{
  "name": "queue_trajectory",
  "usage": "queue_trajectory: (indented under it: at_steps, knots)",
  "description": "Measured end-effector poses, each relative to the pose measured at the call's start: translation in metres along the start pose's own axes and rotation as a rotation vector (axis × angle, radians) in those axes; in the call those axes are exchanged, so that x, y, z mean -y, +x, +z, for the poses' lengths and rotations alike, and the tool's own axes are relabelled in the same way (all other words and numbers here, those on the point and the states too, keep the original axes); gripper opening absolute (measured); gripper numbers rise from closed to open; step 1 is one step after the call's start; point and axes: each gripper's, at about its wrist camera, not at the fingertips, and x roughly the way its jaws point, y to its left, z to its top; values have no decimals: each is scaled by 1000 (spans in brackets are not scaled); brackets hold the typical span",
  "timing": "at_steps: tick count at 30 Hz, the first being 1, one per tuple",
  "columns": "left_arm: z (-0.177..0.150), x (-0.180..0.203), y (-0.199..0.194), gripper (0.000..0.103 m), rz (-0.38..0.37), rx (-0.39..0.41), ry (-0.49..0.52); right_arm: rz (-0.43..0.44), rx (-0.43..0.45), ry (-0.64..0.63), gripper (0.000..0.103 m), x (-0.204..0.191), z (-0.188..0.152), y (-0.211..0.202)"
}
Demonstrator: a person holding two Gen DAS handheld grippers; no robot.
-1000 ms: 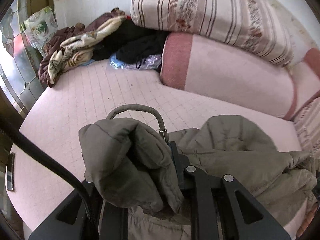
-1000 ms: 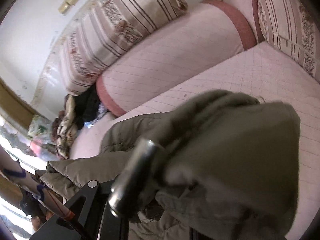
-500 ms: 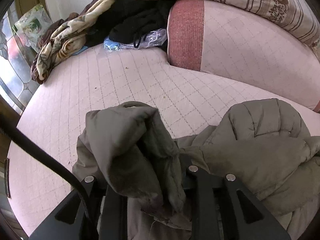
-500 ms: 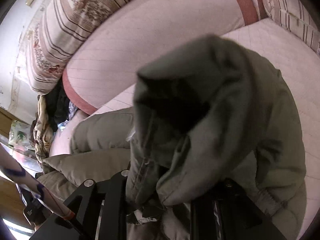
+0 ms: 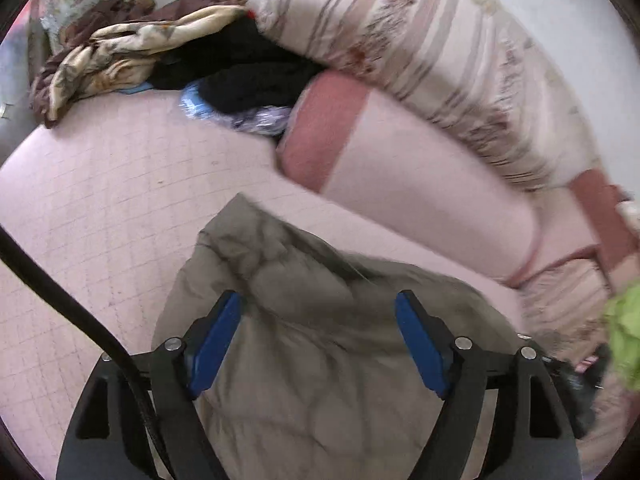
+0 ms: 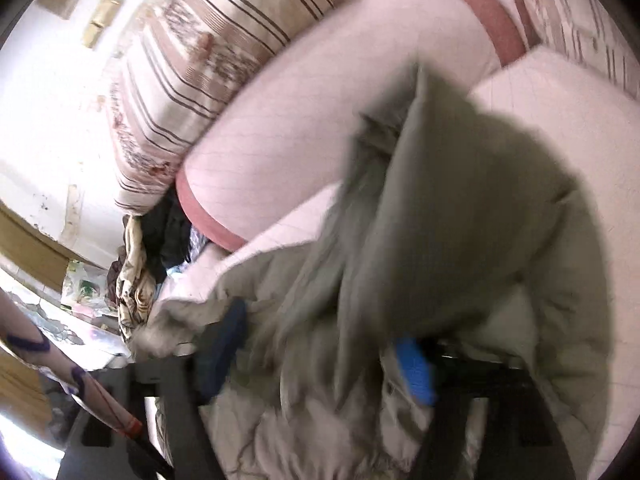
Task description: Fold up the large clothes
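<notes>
Puffer jacket [image 5: 320, 360]: olive, quilted, lying on the pink quilted bed [image 5: 100, 184] below my fingers.
Left gripper [image 5: 320, 336]: jaws opening, blue pads clear of the fabric; I judge this lets the folded layer settle.
Right gripper [image 6: 320, 352]: jaws opening; cloth drapes between them, unpinched.
Left view only: clothes pile [image 5: 160, 56], bolster [image 5: 400, 176], full jacket outline.
Right view only: blurred raised fold [image 6: 460, 200].

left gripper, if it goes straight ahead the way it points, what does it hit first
Most likely the olive jacket: it lies right under and ahead of the left gripper, whose jaws are opening with nothing pinched. Depth is hard to judge.
</notes>
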Motion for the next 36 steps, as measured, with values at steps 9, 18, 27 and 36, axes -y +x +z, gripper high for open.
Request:
queue_trajectory:
  at_steps: [9, 18, 27, 36]
  knots:
    - [-61, -6, -69, 80, 173, 71, 27, -130, 18, -252, 88, -58, -29, -36]
    - [-130, -56, -29, 80, 288, -8, 13, -185, -95, -480, 75, -138, -93, 48]
    - [-136, -91, -15, 80, 312, 64, -11, -376, -86, -563, 81, -157, -89, 170]
    - [-139, -88, -21, 80, 331, 111, 59, -418, -78, -543, 88, -148, -79, 189]
